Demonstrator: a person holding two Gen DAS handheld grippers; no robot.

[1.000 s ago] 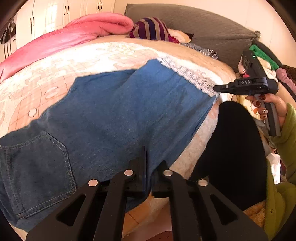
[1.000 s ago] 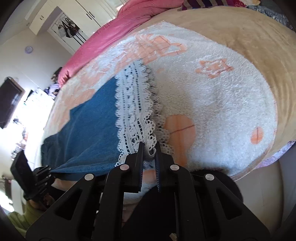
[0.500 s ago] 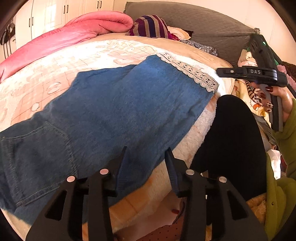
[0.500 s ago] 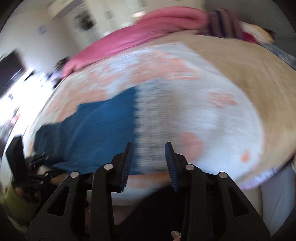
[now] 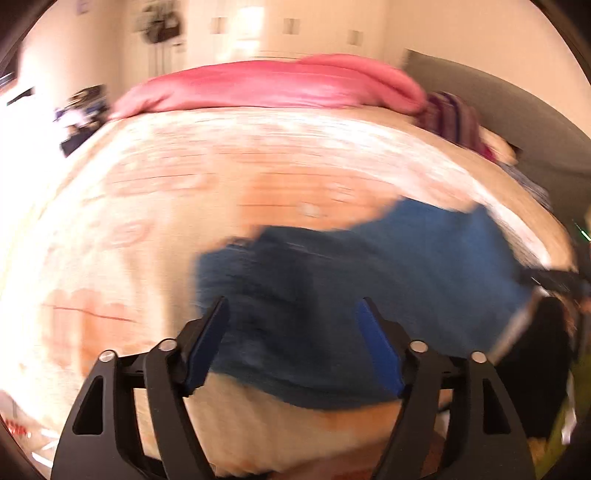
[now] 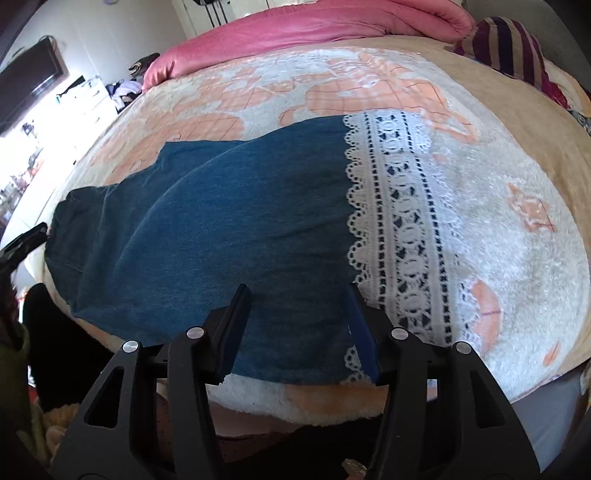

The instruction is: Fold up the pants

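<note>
Left wrist view, heavily motion-blurred. Surface is a bed covered by a fleecy cream blanket (image 5: pixel 155 206) with orange patches. A pink quilt (image 5: pixel 273 86) is bunched along the far edge, a striped purple cushion (image 5: pixel 452 118) sits at its right end, and a grey padded headboard (image 5: pixel 517 110) rises behind. Pale wardrobe doors (image 5: pixel 258 26) back the room. The pants (image 5: pixel 369 280), blue denim, lie flat on the blanket near its front edge, right of centre. The left gripper (image 5: pixel 291 332) hangs above their near-left portion, jaws opening and wide apart with blue pads; nothing is gripped, denim only visible beyond the gap. A dark shape at the right edge is probably the other tool; the blur prevents certainty.

Right wrist view, sharp. It adds what the first cannot resolve: a broad white lace band (image 6: pixel 399 221), scalloped and perforated, at the right end of the pants (image 6: pixel 229 229), and the grid-lined pattern in the orange patches of the blanket (image 6: pixel 517 258). A dark wall-mounted screen (image 6: pixel 29 88) and bright clutter fill the left of the room. The quilt (image 6: pixel 314 26) and cushion (image 6: pixel 513 48) appear again. The right gripper (image 6: pixel 297 317) sits over the near edge of the denim just left of the lace, jaws opening and apart, not pressing on cloth.
</note>
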